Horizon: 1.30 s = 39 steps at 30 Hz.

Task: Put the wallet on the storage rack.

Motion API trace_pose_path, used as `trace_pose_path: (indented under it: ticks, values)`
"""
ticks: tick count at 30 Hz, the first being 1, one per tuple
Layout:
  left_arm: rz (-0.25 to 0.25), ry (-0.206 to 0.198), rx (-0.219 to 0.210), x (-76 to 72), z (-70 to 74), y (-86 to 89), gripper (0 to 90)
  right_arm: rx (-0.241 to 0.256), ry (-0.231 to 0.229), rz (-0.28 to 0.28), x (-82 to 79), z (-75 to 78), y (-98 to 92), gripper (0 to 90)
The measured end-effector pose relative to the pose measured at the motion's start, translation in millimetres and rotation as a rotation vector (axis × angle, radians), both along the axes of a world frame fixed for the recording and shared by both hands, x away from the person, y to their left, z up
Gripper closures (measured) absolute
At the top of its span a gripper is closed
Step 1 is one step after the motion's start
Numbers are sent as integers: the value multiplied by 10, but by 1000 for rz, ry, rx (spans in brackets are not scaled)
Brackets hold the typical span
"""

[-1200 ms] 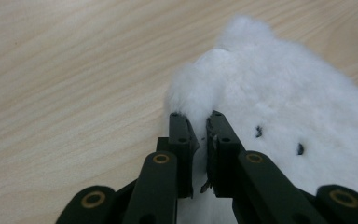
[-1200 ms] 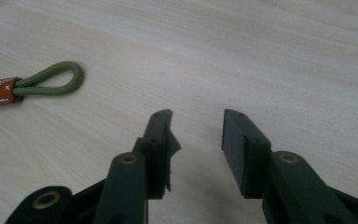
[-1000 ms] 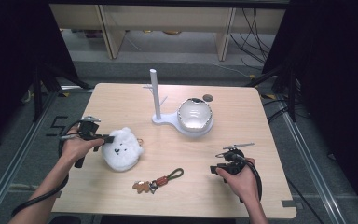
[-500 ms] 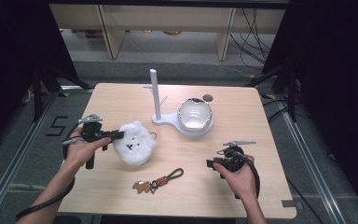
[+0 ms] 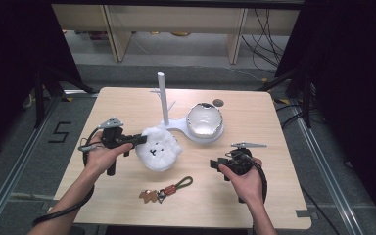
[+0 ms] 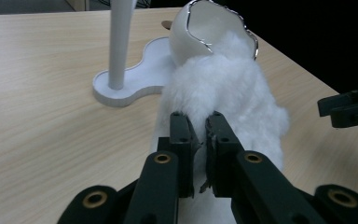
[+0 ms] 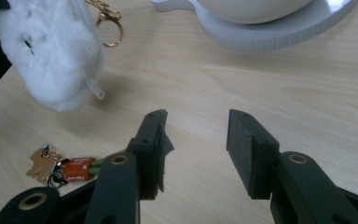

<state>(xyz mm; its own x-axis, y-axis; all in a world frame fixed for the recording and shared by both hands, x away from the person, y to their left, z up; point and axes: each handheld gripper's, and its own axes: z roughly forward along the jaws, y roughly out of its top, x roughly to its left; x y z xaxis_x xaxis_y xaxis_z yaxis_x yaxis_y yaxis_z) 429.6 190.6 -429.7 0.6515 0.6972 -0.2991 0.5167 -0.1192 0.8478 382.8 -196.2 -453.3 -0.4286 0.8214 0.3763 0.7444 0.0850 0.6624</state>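
Observation:
A white fluffy plush (image 5: 159, 148) with a small face hangs just above the table, in front of the white stand (image 5: 162, 95). My left gripper (image 5: 138, 140) is shut on the plush's left side; in the left gripper view its jaws (image 6: 198, 123) pinch the fur of the plush (image 6: 233, 93). My right gripper (image 5: 218, 165) stands open at the front right, with nothing between its jaws (image 7: 196, 135). From the right gripper view, the plush (image 7: 46, 51) hangs at the upper left with a gold ring (image 7: 109, 28) on it.
A white egg-shaped bowl (image 5: 204, 120) sits on the stand's base beside the post. A keychain (image 5: 166, 190) with a brown charm and green cord lies near the front edge. A small brown disc (image 5: 218, 103) lies behind the bowl.
My left gripper has carried the plush to the right and away from me, toward the stand. The right gripper has shifted slightly left and stays open.

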Motion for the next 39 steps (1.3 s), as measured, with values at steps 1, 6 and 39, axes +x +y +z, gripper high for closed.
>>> trace_pose_path:
  ticks: [1, 6, 39]
  values:
    - [-8, -4, -4, 0, 4, -62, 823, 17, -4, 5, 14, 7, 30, 576]
    - [-27, -8, -9, 3, 12, -188, 823, 62, -4, 11, 35, 30, 118, 563]
    - [-104, -41, -26, -46, 76, -705, 823, 142, -13, 79, 204, -67, 436, 525]
